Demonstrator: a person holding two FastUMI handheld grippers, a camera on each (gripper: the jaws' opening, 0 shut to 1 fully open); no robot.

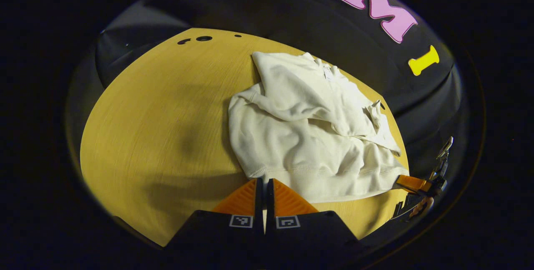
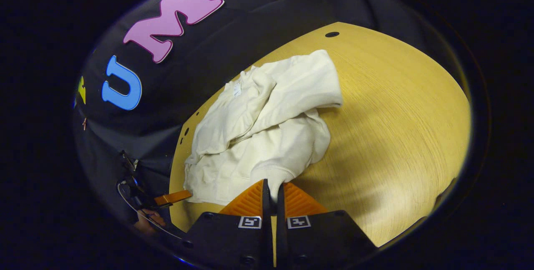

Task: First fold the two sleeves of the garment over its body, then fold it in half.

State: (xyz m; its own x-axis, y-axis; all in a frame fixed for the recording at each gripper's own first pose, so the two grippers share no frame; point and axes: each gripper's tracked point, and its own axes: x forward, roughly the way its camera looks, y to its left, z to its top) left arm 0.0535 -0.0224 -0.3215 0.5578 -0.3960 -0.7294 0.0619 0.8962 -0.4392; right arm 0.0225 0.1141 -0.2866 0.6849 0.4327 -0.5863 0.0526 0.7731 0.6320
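A cream sweatshirt lies rumpled on the wooden table, with its sleeves laid across its body and its collar toward the wall. My left gripper is shut at the near hem, with a thin strip of cloth in the slit between its fingers. Farther right along the hem, my right gripper holds the other corner. In the right gripper view, the right gripper is shut on a fold of the sweatshirt hem. The left gripper touches the hem's left corner there.
The table has bare wood to one side of the garment and small holes near its far edge. The black booth wall rises right behind the table. A hand holds the left gripper off the table's edge.
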